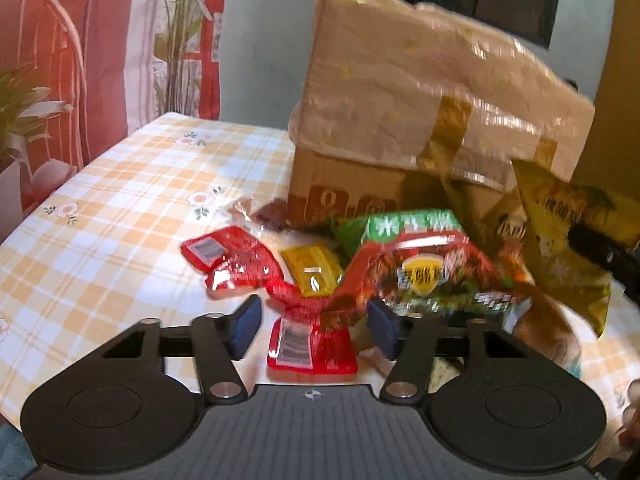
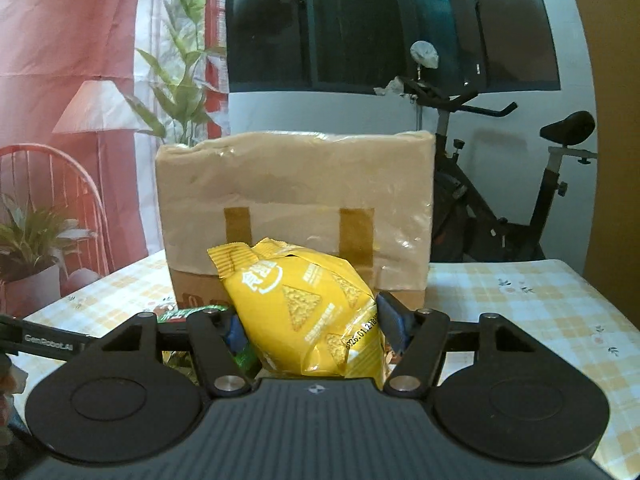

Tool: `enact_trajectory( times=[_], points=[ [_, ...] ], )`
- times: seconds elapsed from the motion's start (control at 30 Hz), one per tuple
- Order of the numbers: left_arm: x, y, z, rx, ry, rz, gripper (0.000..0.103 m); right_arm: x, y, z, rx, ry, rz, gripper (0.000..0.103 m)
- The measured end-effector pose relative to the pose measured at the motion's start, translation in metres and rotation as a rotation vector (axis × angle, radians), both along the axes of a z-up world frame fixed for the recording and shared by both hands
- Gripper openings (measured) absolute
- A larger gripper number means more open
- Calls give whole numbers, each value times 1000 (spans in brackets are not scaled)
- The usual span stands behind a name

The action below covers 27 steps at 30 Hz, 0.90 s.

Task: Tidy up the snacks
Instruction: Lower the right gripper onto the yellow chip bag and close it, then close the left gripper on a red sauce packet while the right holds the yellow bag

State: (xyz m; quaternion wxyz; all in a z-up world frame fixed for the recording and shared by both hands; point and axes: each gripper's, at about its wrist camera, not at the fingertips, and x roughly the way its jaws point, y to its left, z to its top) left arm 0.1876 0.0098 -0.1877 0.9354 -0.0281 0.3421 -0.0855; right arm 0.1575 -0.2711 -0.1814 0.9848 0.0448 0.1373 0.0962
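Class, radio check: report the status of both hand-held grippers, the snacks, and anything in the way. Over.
Right hand-held gripper shut on yellow chip bag. Left hand-held gripper open around red packet, pads clear. Cardboard box close behind the snacks. Over.

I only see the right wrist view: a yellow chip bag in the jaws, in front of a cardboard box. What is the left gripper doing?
Observer: The left gripper hangs over a red snack packet, with a finger on either side and not pinching it.
Reviewer: Anything else lying there?
Observer: A small yellow packet lies flat just beyond the red one.
Reviewer: And nearer the box?
Observer: A clear packet with brown contents lies at the foot of the cardboard box.
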Motion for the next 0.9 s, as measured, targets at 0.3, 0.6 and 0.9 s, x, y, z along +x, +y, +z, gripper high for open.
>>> enact_trajectory(
  times=[0.3, 0.6, 0.9],
  points=[
    [7, -10, -18, 58, 59, -5, 56, 2, 0, -3, 12, 16, -2, 66],
    [9, 2, -14, 23, 53, 57, 59, 4, 1, -4, 14, 23, 5, 66],
    [15, 7, -10, 24, 26, 130, 59, 4, 1, -4, 16, 24, 4, 66]
  ],
)
